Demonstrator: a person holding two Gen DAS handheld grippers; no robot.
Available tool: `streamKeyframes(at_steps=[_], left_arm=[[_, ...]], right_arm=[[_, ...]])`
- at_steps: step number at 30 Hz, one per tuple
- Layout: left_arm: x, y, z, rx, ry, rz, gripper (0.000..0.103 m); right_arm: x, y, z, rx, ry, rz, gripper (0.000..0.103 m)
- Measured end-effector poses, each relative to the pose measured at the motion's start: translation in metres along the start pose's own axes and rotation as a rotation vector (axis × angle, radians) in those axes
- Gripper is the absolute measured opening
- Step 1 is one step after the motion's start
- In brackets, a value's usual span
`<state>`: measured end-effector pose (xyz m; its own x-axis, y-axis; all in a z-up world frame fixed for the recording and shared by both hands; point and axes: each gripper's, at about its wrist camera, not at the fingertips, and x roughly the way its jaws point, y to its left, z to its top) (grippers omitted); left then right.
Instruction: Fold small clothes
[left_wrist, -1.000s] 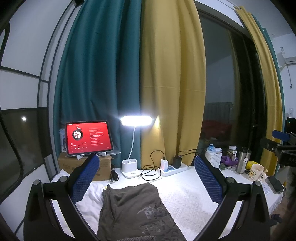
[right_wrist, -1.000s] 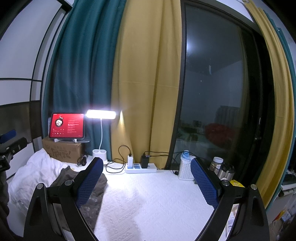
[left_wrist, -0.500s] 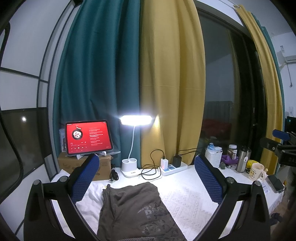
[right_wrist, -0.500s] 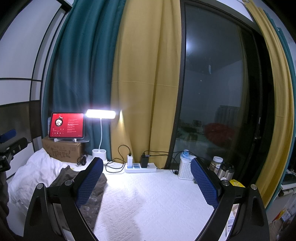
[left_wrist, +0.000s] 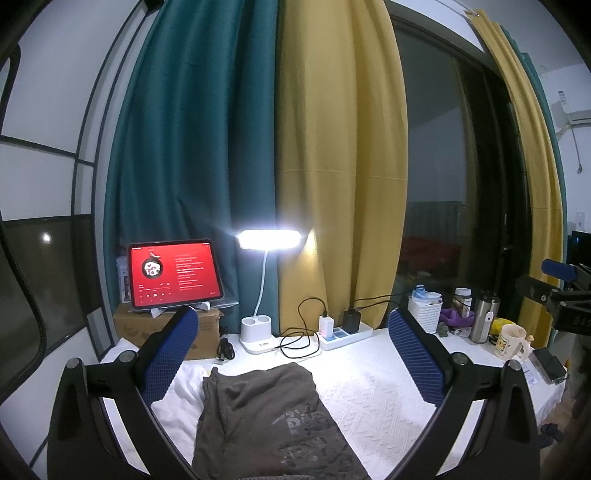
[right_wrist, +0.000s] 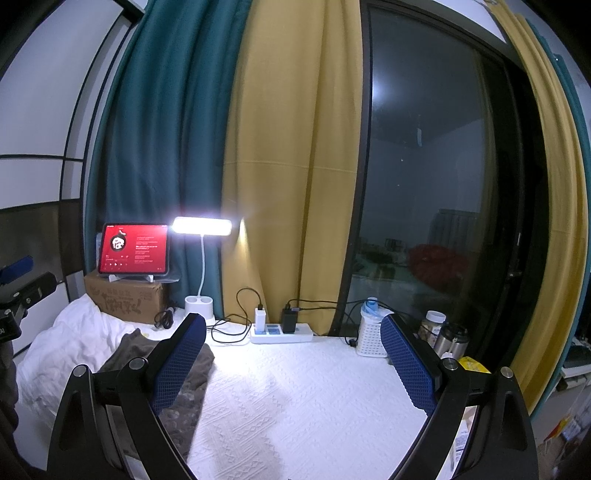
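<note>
A dark brown printed garment (left_wrist: 266, 417) lies on the white textured table cover (left_wrist: 373, 391), running from the middle toward the near edge. My left gripper (left_wrist: 295, 339) hangs open above its far end, blue pads wide apart, holding nothing. In the right wrist view the same garment (right_wrist: 177, 380) shows at the lower left, partly behind the left finger. My right gripper (right_wrist: 293, 339) is open over bare cover to the garment's right. The other gripper shows at each view's edge.
At the back stand a red-screened tablet (left_wrist: 171, 273) on a cardboard box (left_wrist: 162, 332), a lit desk lamp (left_wrist: 269, 240), a power strip with chargers (left_wrist: 343, 330), a white basket (left_wrist: 424, 310), jars, a steel flask (left_wrist: 484, 315) and a mug (left_wrist: 509, 341). White crumpled bedding (right_wrist: 74, 343) lies left.
</note>
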<state>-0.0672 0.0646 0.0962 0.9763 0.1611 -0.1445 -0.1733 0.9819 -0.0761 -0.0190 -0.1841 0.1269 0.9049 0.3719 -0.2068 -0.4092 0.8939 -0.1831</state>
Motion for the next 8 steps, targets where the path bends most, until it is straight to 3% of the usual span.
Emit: streamKeyframes(at_steps=[8], left_arm=[[0.011,0.002,-0.003,0.007,0.026,-0.004,0.102]], right_arm=[[0.004,0.002,-0.012,0.002,0.015,0.004,0.096]])
